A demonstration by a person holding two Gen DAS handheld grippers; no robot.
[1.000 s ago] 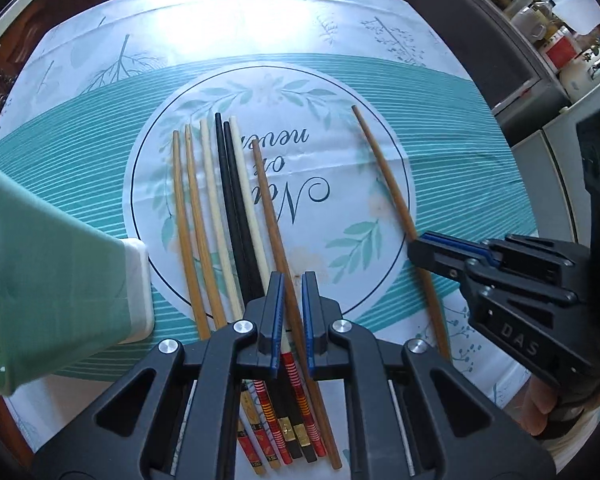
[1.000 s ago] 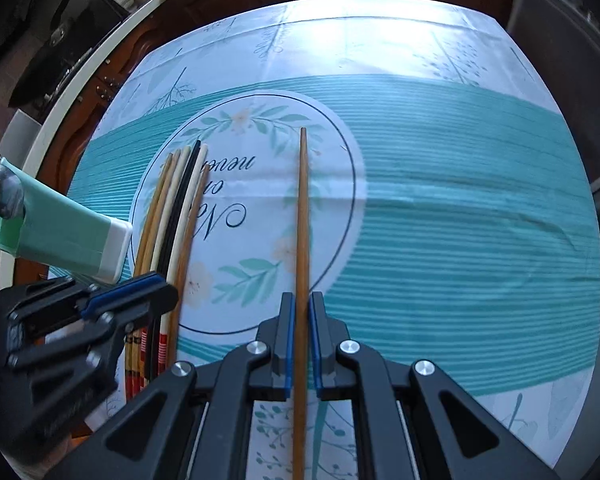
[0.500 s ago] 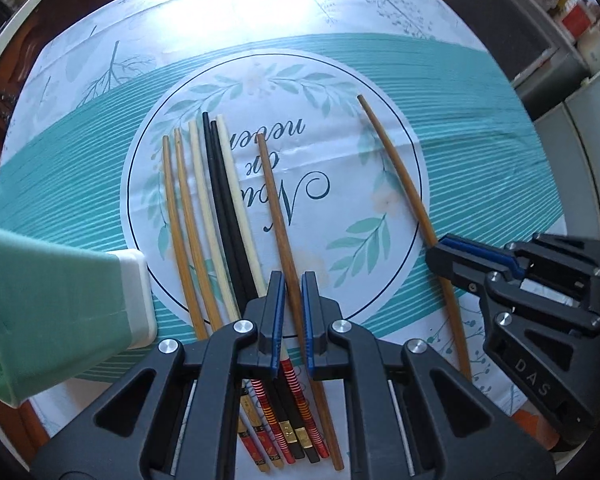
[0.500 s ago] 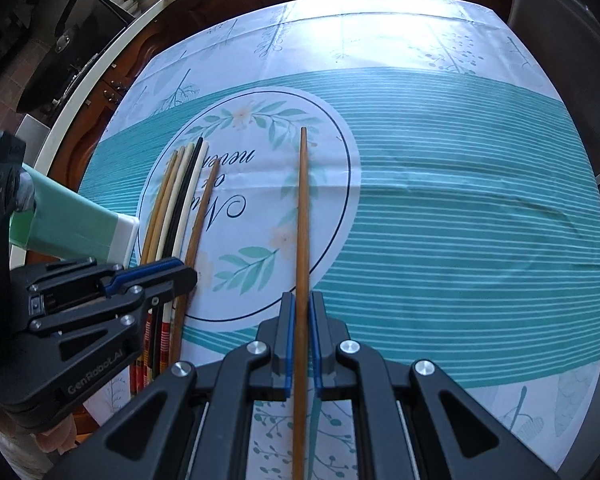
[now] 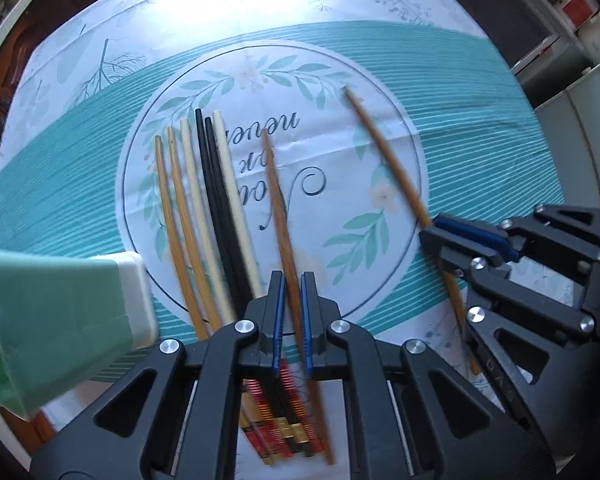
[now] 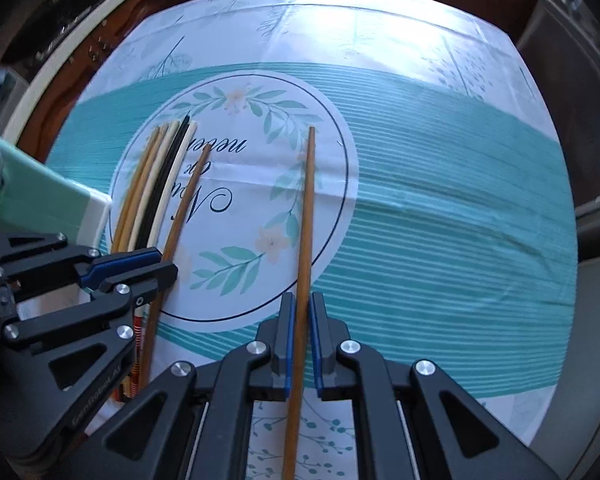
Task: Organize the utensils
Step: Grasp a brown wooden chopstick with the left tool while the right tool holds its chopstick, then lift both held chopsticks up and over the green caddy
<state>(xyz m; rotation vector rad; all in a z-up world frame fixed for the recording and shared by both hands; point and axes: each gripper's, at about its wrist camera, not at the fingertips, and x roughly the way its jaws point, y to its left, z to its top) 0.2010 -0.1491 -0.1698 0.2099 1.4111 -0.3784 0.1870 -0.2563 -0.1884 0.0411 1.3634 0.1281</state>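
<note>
The left black two-finger gripper with blue pads [image 5: 291, 320] points straight down, its jaws nearly closed on a slender brown wooden chopstick [image 5: 278, 200]. The right black gripper [image 6: 302, 340] tilts steeply down, likewise pinching another brown wooden chopstick [image 6: 307, 216].

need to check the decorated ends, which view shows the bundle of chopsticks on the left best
The left wrist view: the bundle of chopsticks lies fanned out, each stick separate, with red and gold ends visible under the left gripper. In the right wrist view the bundle is foreshortened and half hidden by that gripper.
</note>
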